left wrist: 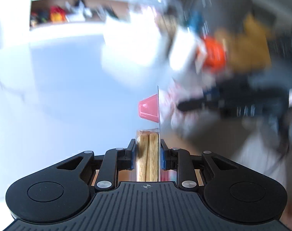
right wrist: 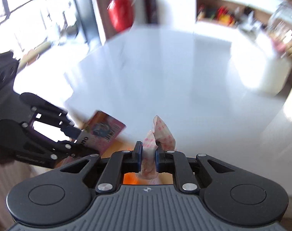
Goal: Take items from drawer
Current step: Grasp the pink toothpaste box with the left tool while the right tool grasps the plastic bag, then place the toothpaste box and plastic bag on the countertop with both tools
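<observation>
Left hand-held gripper (left wrist: 148, 150) is clamped on a clear biscuit-stick snack pack (left wrist: 148, 154), and the right hand-held gripper (right wrist: 147, 154) on a pink-checked wrapper (right wrist: 161, 132), both raised above the white desk (right wrist: 165, 77).

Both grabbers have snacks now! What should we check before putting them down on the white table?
1. Left hand-held gripper shut on the biscuit stick pack: ok.
2. Right hand-held gripper shut on the checked wrapper: ok.
3. The pack's pink dip cup sticks out past the fingertips, clear of them: ok.
4. White table bare ahead: ok.
5. Space between the two grippers: cannot tell, blurred.
6. Drawer left shut: cannot tell.
</observation>
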A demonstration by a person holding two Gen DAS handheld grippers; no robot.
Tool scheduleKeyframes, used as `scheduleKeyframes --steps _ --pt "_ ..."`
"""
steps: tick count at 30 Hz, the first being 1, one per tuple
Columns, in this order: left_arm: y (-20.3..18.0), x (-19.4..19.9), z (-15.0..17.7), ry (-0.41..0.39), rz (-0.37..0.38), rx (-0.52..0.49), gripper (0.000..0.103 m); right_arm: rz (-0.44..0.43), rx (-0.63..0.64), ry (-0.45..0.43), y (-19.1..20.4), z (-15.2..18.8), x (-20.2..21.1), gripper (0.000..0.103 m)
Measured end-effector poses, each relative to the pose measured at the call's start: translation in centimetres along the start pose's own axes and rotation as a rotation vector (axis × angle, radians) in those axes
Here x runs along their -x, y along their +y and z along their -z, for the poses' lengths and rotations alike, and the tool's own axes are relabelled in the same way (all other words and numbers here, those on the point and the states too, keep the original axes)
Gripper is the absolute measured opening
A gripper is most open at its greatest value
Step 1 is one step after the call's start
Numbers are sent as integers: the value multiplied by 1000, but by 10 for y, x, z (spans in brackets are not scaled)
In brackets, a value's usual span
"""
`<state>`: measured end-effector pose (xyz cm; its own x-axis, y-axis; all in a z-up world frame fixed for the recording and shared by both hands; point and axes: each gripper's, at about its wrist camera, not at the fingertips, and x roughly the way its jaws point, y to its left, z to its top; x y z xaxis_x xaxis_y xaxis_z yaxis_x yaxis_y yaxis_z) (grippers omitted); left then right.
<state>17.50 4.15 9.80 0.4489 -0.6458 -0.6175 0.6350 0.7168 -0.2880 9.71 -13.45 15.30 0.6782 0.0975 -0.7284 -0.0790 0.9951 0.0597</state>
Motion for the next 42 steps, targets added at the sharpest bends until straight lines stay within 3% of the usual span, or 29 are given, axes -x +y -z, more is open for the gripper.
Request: scheduleKeyframes --steps 3,5,8,11,14,17,20,22,24,29,31,35,37,39,42 --pt "28 -33 -23 -66 -25 45 26 63 -55 -89 -15 -25 -8 13" --pt "49 -61 -30 -24 -83 100 26 83 -100 -82 -25 -37 -31 13" --pt "65 -73 -34 12 -123 148 30 102 -152 -33 -40 -44 -67 13" --pt "68 -76 -27 -10 -165 92 32 107 -173 -6 -48 -45 -100 14" --pt "63 -71 -22 -27 -197 28 34 114 -184 -1 -47 -41 -116 23" --pt "61 -52 -21 -129 -248 19 33 118 -167 -18 -46 -39 -109 29" --pt "65 -24 -23 -274 -289 61 31 132 -140 -122 -48 -37 -76 33" --pt "69 -5 -24 -347 -288 100 31 133 -146 -202 -55 -37 -46 40" --pt "69 11 -24 -368 -258 101 30 127 -160 -250 -61 -35 -22 49" --pt "25 18 -12 -184 -36 -123 30 66 -152 -246 -69 -3 24 55" --pt "-6 -3 10 -37 1 -285 32 39 -139 -207 -69 23 31 56" --pt "-44 -59 64 276 -45 -590 32 65 -171 -96 -78 74 13 56" --pt "-45 -85 85 416 -69 -633 32 79 -259 -62 -89 95 -1 56" --pt "-39 -100 94 479 -89 -623 32 56 -355 -48 -99 109 -11 56" --pt "-29 -112 95 473 -121 -594 31 84 -342 -36 -95 113 -12 56"
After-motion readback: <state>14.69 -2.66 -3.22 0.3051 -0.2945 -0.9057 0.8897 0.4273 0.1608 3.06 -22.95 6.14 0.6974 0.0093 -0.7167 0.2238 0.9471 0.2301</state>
